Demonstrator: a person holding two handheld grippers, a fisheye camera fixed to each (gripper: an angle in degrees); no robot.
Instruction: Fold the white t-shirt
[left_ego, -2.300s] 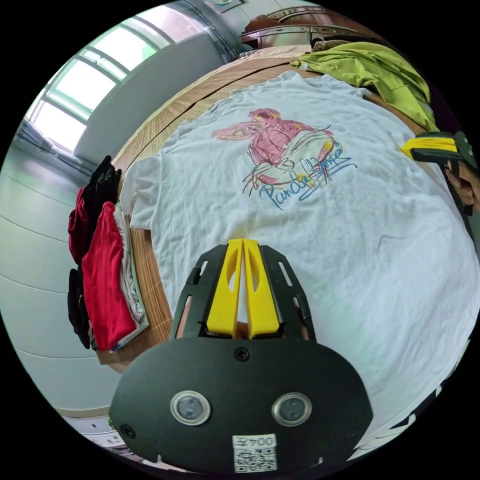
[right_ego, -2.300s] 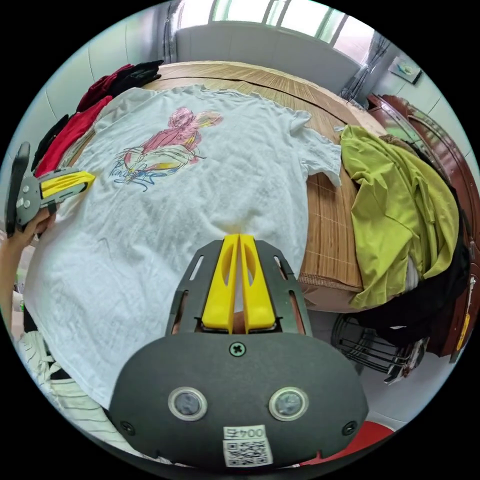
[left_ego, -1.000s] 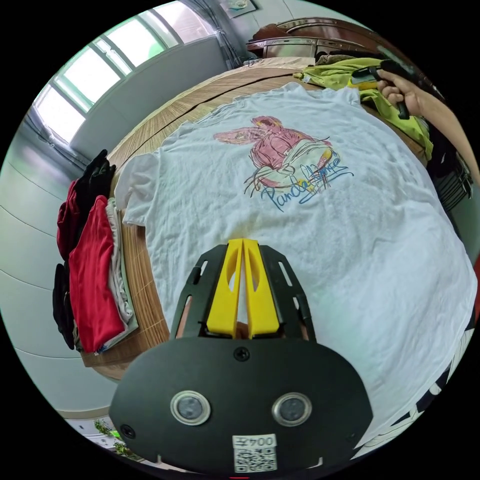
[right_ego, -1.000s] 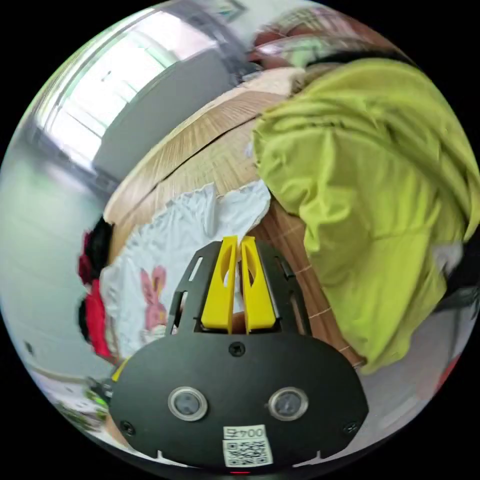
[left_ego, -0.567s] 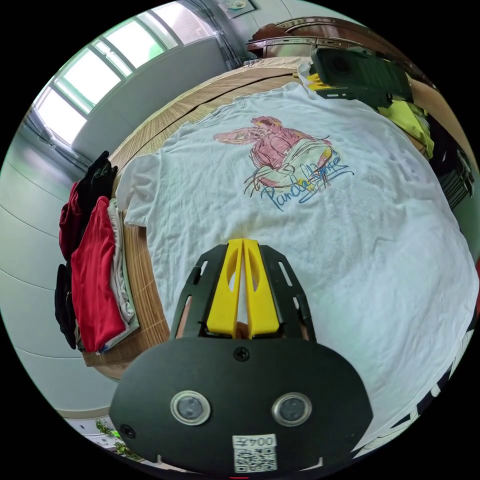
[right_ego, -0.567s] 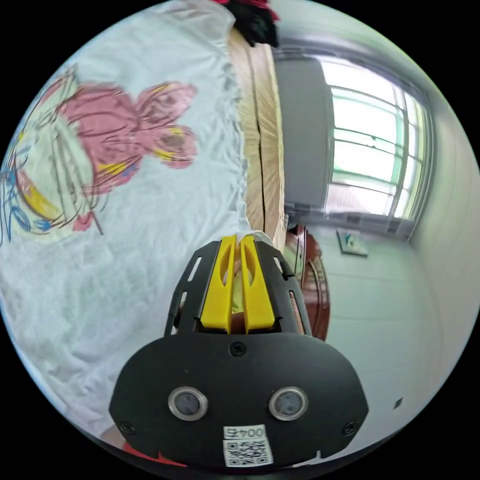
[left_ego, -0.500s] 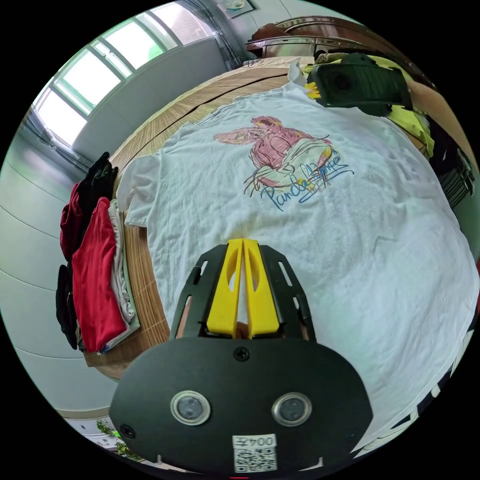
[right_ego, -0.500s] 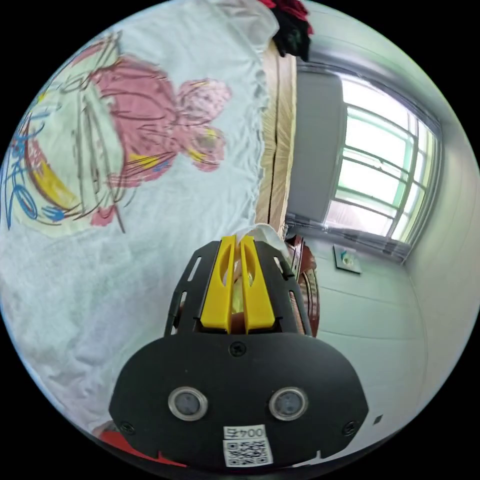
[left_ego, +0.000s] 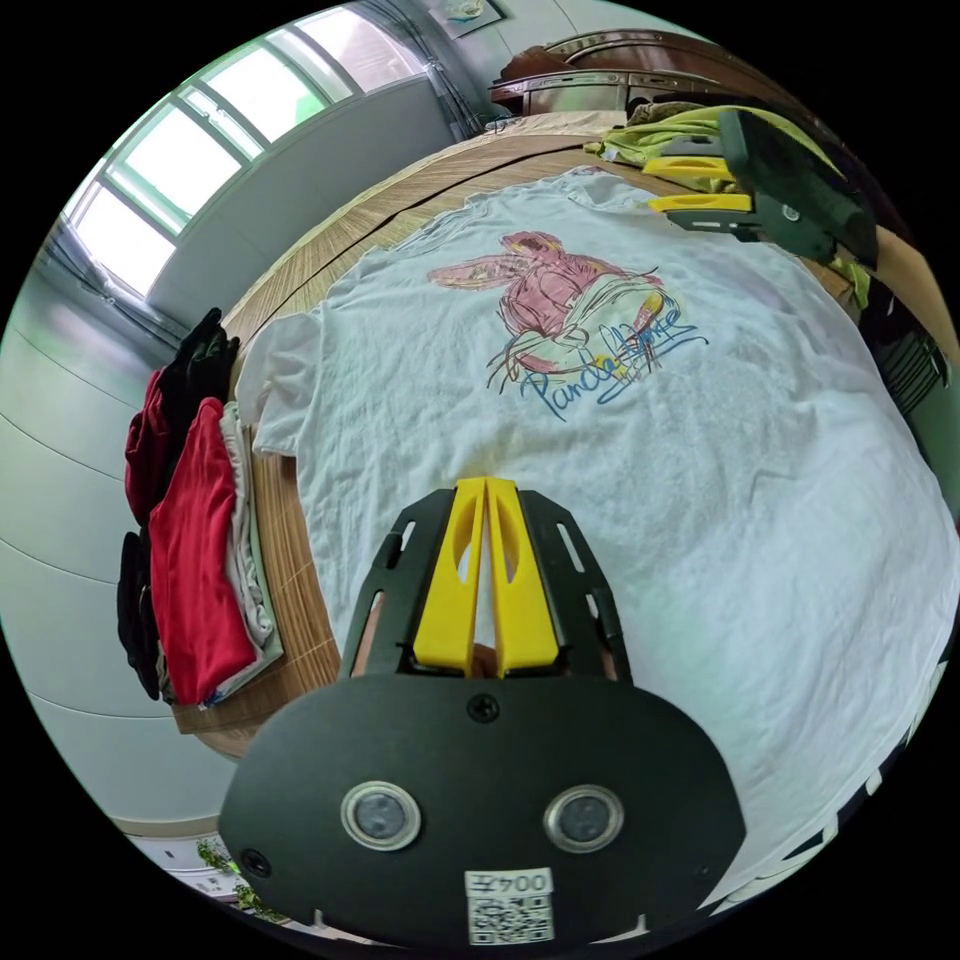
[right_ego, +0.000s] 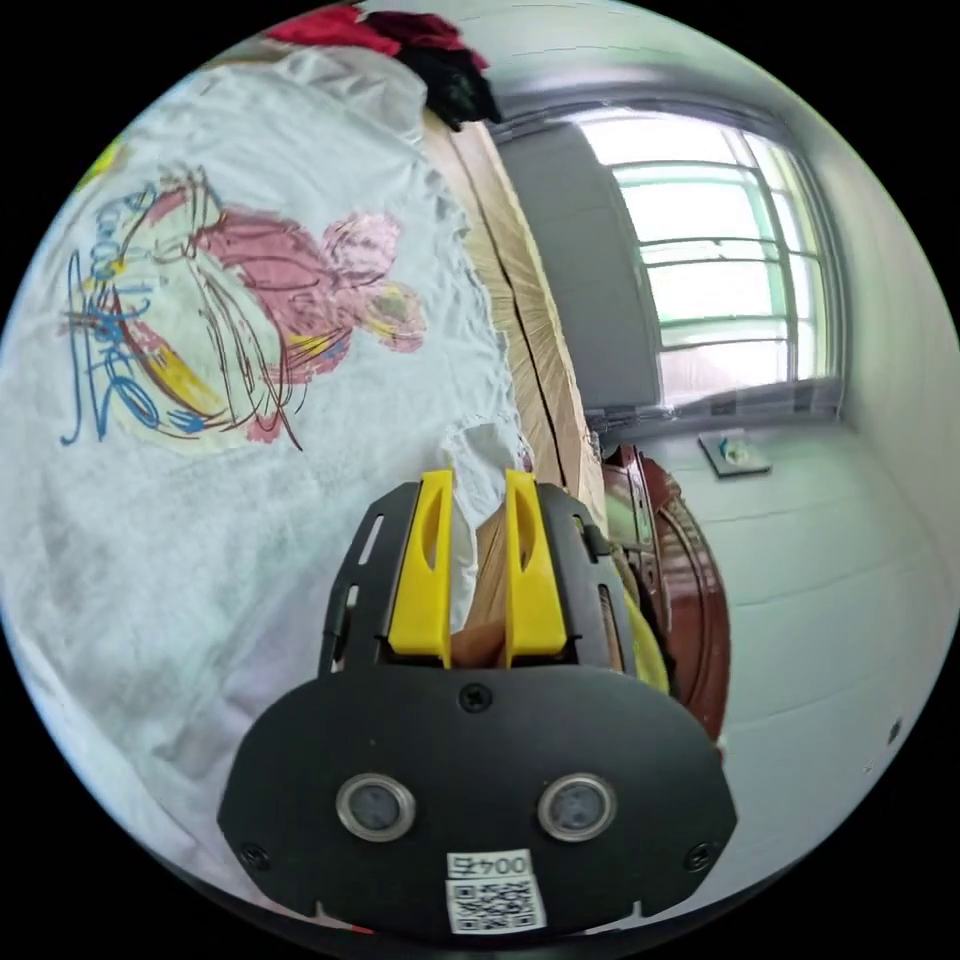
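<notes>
White t-shirt (left_ego: 620, 440) lay spread flat, print side up, across the wooden desk (left_ego: 300, 590), hem end hanging off the near edge. Looked staged for the first fold. Right claw (right_ego: 478, 490) had its jaws apart, straddling the folded-in sleeve (right_ego: 485, 455) at the desk's far side, probably lining up a pinch there. Left claw (left_ego: 486, 492) hovered over the shirt's lower body, jaws together, holding nothing. Fabric mostly smooth, light wrinkles; pink figure with blue scribble mid-chest.
</notes>
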